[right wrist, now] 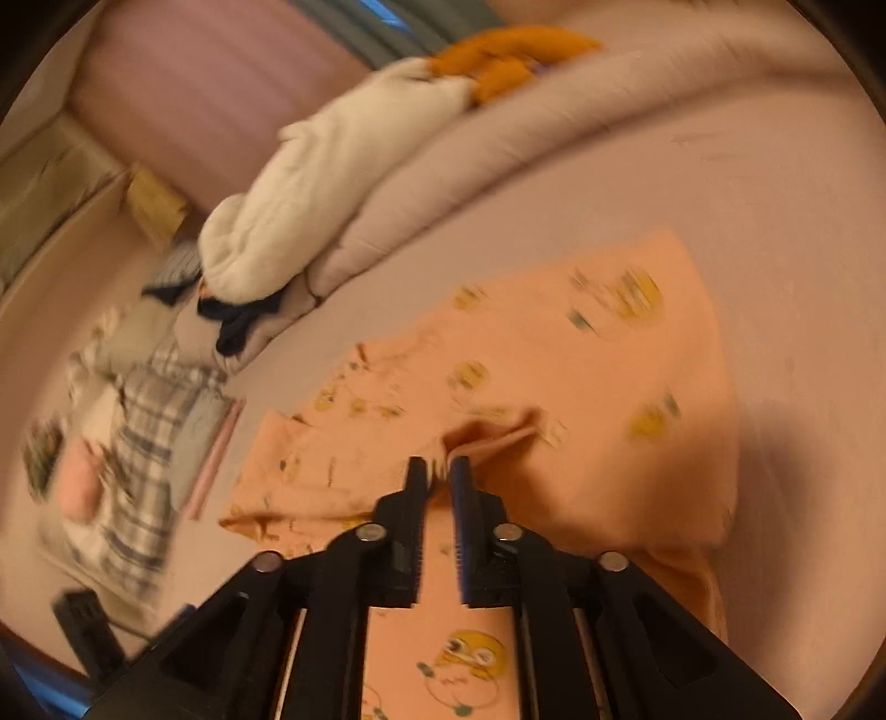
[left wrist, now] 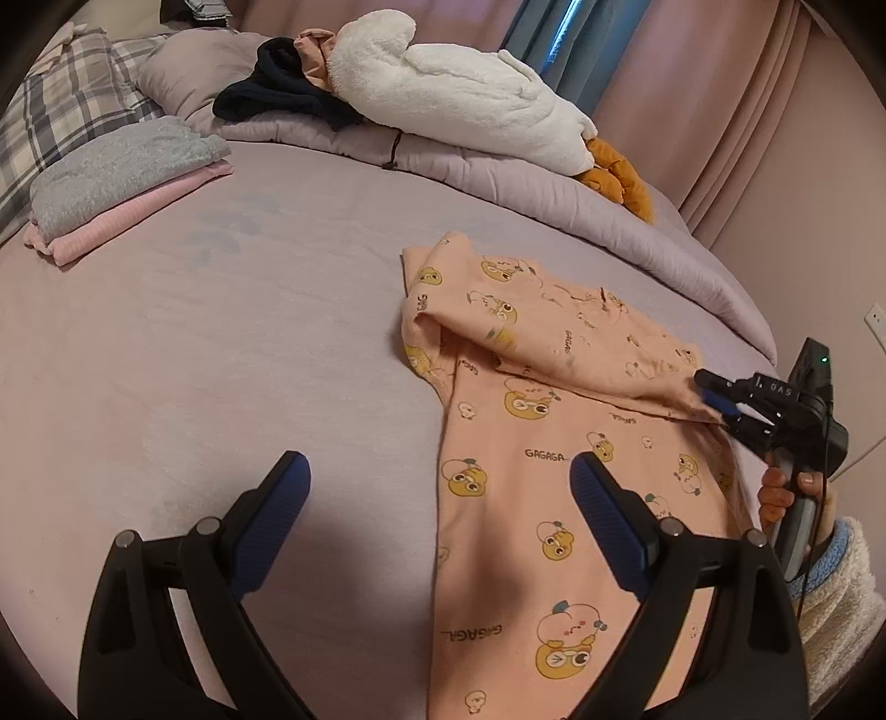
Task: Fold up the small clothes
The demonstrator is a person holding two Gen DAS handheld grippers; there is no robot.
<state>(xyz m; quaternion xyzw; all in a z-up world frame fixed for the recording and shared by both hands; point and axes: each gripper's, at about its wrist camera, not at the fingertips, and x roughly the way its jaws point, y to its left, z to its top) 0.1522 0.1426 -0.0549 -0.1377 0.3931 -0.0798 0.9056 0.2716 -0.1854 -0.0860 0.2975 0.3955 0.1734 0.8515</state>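
A wide bed covered by a smooth mauve sheet fills most of the room that is seen. Along its far side a rolled quilt of the same mauve is laid, and on it a long white plush toy with orange feet is stretched, with a dark garment bunched beside it. At the far left, a folded grey garment is stacked on a folded pink one, next to a plaid pillow. Pink curtains are hung behind the bed, with a strip of blue curtain between them.

The peach pyjama top, printed with yellow cartoon figures, is spread on the sheet at the near right of the bed, one sleeve being folded across its body. The sleeve's cuff is seen between the fingers of the right gripper, which are parted by a narrow gap; whether the cloth is still pinched cannot be told. The left gripper is held above the sheet and the top's left edge, its fingers spread wide and nothing grasped. A hand in a fleecy cuff is wrapped around the right gripper's handle.
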